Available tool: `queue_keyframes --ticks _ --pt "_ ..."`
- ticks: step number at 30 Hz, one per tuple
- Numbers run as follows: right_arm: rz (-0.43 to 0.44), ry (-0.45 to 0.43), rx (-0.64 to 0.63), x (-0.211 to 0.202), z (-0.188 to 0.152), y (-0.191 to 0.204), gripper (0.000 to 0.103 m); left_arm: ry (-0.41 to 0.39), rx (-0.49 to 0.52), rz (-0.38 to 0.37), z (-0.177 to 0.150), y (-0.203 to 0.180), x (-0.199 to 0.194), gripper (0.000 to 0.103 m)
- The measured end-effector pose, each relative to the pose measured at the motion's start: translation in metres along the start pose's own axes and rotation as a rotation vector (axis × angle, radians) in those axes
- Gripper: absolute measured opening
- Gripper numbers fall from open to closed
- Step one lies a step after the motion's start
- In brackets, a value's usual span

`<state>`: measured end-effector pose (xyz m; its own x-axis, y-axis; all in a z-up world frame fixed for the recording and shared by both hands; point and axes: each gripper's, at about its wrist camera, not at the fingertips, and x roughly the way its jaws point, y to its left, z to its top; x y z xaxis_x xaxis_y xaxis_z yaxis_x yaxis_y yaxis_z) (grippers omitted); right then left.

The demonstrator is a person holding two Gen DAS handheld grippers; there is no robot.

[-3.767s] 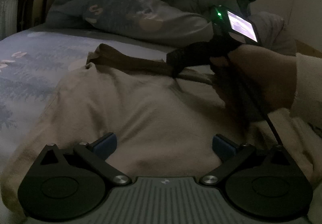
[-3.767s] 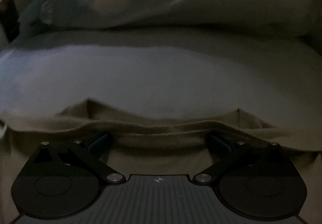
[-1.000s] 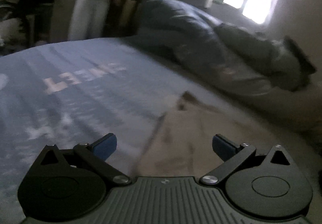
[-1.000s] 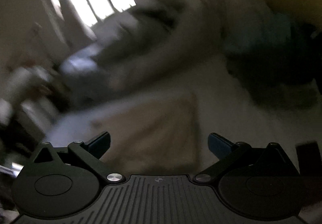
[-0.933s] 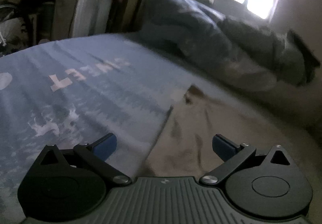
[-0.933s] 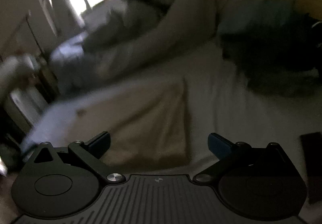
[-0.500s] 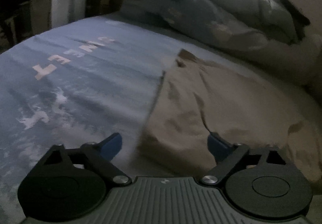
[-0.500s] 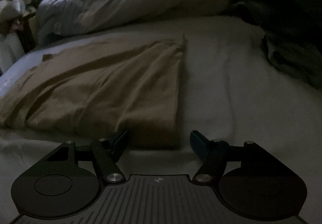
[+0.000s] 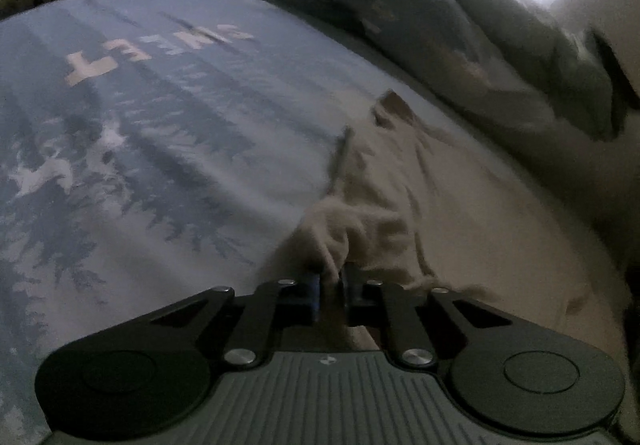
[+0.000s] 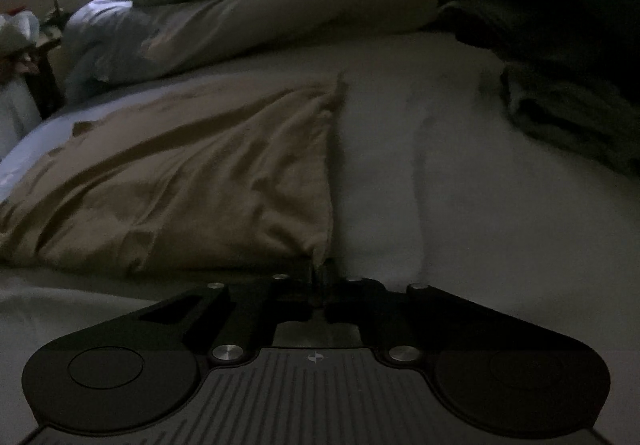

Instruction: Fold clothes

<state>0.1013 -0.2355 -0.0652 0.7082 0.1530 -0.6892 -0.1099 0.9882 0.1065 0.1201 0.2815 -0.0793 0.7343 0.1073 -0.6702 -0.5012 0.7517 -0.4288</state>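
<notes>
Both claws were down on the tan garment [image 10: 192, 173] and the grab was on. It lay spread flat on the bed [image 9: 160, 133], filling the lower right of the left wrist view and the centre left of the right wrist view.

The left claw [image 9: 331, 291] was closing, with a bunched tuft of tan cloth caught between its blue pads at the lower centre of the frame. That was the near left corner of the garment, puckered up into a little peak just above the fingertips. The right claw [image 10: 319, 275] was drawn together, pinching the near right corner, where the side edge of the cloth ran down to meet the jaws. How much fabric it had was hard to tell in the gloom.

So the step in hand looked like the two-corner pickup that opens a fold. The far edge sat up toward the rumpled duvet [image 9: 460, 37] at the top of the frame, and a dark pile of clothes [image 10: 560, 77] waited at the upper right of the right wrist view.

The next move would likely call for both corners to rise together and travel away from the cameras, toward that far edge. The pace would have to match on both sides, or the crease would run crooked. The thin right-hand pinch was the worry; a slip there would drop the corner.
</notes>
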Motion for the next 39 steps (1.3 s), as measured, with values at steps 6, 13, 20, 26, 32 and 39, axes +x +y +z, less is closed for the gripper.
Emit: queue_keyframes --ticks 6,13,20,26,32,39 --pt "-0.039 0.029 0.031 -0.014 0.001 -0.014 0.002 -0.026 -0.037 0.013 0.006 0.007 -0.003 0.013" --pt "-0.225 0.054 0.146 -0.032 -0.002 -0.04 0.002 -0.036 -0.031 0.067 0.005 0.007 0.0 0.035" --pt "-0.093 -0.13 0.153 -0.057 0.003 -0.023 0.076 -0.088 -0.051 0.096 -0.012 -0.009 -0.026 0.088" --pt "-0.045 -0.168 0.224 -0.061 0.007 -0.029 0.082 0.026 -0.122 -0.158 -0.052 -0.053 -0.054 0.103" --pt "-0.031 -0.196 0.328 -0.064 0.009 -0.054 0.09 0.197 -0.196 -0.368 -0.081 -0.115 -0.029 0.103" --pt "0.033 -0.217 0.436 -0.064 0.014 -0.077 0.092 0.234 -0.344 -0.34 -0.094 -0.136 0.006 0.103"
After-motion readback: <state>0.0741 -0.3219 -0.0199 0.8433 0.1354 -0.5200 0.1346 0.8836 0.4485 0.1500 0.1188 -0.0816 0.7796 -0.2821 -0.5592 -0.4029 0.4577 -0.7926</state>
